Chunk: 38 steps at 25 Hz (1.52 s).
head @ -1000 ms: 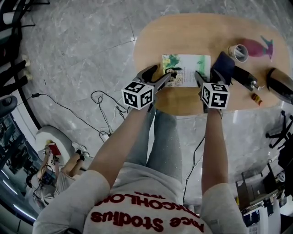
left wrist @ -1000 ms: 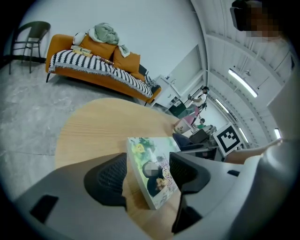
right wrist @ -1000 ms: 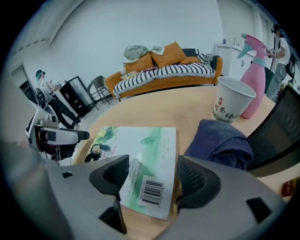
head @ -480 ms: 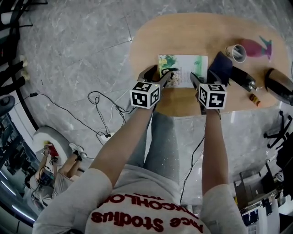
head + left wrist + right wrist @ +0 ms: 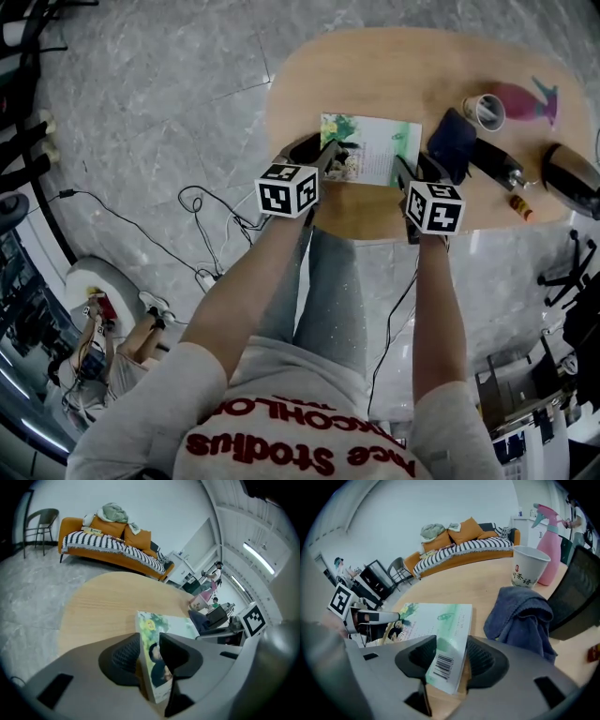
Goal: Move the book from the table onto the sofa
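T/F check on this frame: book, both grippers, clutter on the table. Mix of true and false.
1. The left gripper and the right gripper each have the book between their jaws. True; both have just been closing on it.
2. The book lies on the sofa. False: it is over the table; the sofa stands across the room.
3. The paper cup stands beside the pink spray bottle. True.
4. The blue cloth covers the book. False: it lies beside it.

Blue cloth (image 5: 520, 613), paper cup (image 5: 528, 573) — pink spray bottle (image 5: 548, 541) beside it.
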{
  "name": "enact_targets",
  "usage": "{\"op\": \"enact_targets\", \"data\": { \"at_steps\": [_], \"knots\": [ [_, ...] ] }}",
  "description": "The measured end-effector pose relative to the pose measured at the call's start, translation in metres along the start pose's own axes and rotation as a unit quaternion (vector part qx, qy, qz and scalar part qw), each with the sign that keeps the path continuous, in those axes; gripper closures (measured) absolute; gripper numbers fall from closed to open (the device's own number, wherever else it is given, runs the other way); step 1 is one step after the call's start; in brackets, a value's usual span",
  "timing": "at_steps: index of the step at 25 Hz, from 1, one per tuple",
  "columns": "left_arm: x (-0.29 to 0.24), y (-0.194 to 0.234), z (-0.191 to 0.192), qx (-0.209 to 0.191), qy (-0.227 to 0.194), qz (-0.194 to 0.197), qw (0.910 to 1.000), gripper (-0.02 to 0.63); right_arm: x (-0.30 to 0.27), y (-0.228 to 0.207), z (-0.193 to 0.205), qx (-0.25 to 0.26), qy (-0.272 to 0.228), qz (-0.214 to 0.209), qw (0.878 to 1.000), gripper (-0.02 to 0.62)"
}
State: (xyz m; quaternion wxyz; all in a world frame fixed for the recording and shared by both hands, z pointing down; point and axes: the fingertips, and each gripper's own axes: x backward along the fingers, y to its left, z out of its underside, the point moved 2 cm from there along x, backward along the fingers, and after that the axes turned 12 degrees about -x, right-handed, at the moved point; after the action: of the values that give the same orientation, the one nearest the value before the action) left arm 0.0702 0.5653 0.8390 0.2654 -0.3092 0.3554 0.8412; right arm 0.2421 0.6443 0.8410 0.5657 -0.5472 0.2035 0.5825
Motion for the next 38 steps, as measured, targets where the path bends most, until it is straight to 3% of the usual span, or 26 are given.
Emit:
{"op": "enact_targets", "data": {
  "at_steps": [3, 12, 17, 25, 29, 38],
  "knots": [
    [0.001, 0.007, -0.002, -0.001, -0.005, -0.001, 1.0, 0.514, 0.003, -0.004, 0.009, -0.025, -0.006, -0.001, 1.0, 0.398],
    [0.02, -0.002, -0.024, -0.023, -0.052, 0.019, 0.9982, 0.532, 0.028, -0.002, 0.007, -0.064, -0.059, -0.005, 0.996, 0.485],
    [0.049, -0.015, -0.057, -0.065, -0.095, 0.029, 0.9929, 0.532, 0.058, 0.014, -0.007, -0.054, -0.096, -0.009, 0.994, 0.506],
    [0.112, -0.053, -0.127, -0.128, -0.17, 0.063, 0.9752, 0.532, 0.136, 0.048, -0.049, -0.021, -0.175, -0.037, 0.984, 0.512],
    [0.149, -0.075, -0.165, -0.148, -0.194, 0.06, 0.968, 0.532, 0.188, 0.071, -0.074, -0.009, -0.212, -0.048, 0.976, 0.522],
    [0.238, -0.133, -0.251, -0.187, -0.27, 0.053, 0.943, 0.534, 0.302, 0.117, -0.124, 0.013, -0.3, -0.058, 0.952, 0.529]
  ]
}}
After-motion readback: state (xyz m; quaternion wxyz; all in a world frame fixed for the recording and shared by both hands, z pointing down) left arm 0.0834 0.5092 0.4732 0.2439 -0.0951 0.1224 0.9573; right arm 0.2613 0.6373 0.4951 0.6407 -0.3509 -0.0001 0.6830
